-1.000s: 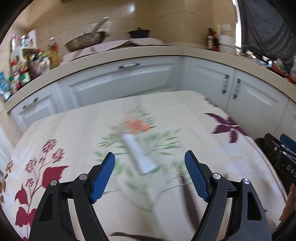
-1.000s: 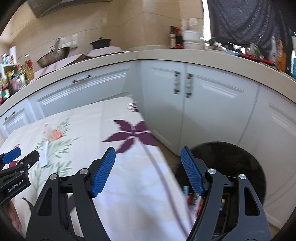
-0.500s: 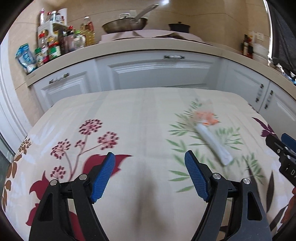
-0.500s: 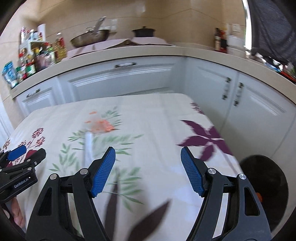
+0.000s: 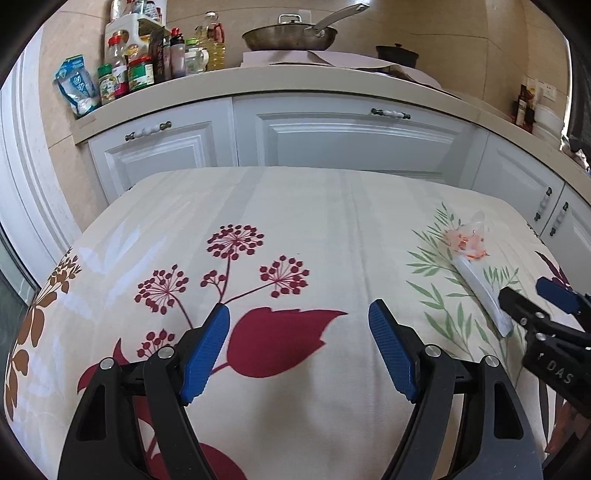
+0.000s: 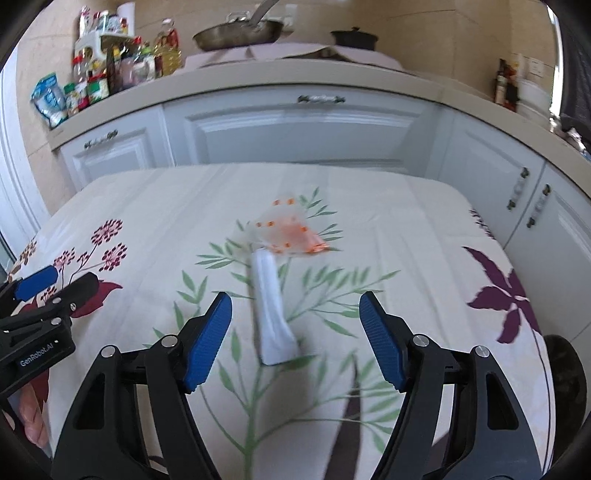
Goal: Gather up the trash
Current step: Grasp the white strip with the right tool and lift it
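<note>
A table (image 6: 424, 229) with a flowery cloth fills both views. Two bits of trash lie on the cloth, on the green leaf pattern. One is a long white wrapper (image 6: 272, 314), lying flat. The other is a clear wrapper with orange marks (image 6: 291, 232), and it touches the far end of the white one.

The right gripper (image 6: 295, 325) hangs over the cloth with its blue fingers (image 6: 208, 339) spread wide and nothing between them. The near end of the white wrapper lies in the gap below, not touched.

The left gripper (image 5: 299, 347) is off to the side, over a big red leaf (image 5: 277, 339) on the cloth. Its fingers are spread wide too and hold nothing.

Behind the table are white cupboards (image 5: 343, 136), with a pan (image 5: 291, 35) and bottles (image 5: 155, 59) on top.
</note>
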A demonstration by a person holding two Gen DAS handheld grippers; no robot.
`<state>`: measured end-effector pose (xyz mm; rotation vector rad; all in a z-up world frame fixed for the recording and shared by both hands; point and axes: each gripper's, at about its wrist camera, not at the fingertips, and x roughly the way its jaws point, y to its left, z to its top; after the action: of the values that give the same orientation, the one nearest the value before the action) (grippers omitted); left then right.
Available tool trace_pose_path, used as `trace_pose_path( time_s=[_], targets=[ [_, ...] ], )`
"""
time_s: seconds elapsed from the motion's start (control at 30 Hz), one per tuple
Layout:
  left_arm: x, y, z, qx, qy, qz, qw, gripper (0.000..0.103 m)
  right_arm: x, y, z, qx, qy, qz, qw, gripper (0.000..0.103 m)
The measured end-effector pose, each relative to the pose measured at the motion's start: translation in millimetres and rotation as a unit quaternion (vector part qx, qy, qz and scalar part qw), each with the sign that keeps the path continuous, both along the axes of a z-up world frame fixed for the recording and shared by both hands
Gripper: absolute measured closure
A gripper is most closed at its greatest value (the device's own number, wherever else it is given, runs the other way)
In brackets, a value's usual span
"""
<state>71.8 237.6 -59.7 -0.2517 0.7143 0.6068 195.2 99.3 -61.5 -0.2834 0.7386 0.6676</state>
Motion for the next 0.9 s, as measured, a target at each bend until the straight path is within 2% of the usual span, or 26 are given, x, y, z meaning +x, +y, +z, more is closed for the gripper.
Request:
trace_pose_path(
  time_s=[0.03,0.17,0.27,0.47,0.5,0.53,0.9],
  targets=[
    [0.2,1.6,-0.2,-0.002,0.001,0.0,1.0,0.028,1.0,2.7,-1.8,-0.005,0.004,0.002,1.0,0.041],
    [-1.0,5.2,-0.9,-0.013,0.0,-0.001,0.9999,0.028,6.7,11.3,-10.4,-0.025,0.028,0.003,0.999,0.044],
    [-0.9,6.3,-1.5,-0.016,0.001,-0.002,0.9999,0.028,9.3,13.7,-15.8,-0.036,0.042,0.004,0.998,0.051],
    [1.5,6.9,-3.4,-0.021,0.004,-0.007,0.9997,0.028,8.0,18.4,-19.7,-0.046,0.051,0.018,0.997,0.072],
    [1.9,6.6,-3.4,-0.022,0.004,-0.008,0.9997,0.028,7.6,18.1,-19.3,-0.047,0.049,0.019,0.998,0.081],
    [2.4,6.0,-3.3,-0.022,0.004,-0.008,0.9997,0.028,7.3,17.2,-19.0,-0.046,0.048,0.02,0.998,0.084],
    [12.1,-8.4,-1.9,-0.021,0.005,-0.021,0.9996,0.028,4.9,-4.9,-15.5,-0.037,0.043,0.015,0.998,0.084]
  ],
)
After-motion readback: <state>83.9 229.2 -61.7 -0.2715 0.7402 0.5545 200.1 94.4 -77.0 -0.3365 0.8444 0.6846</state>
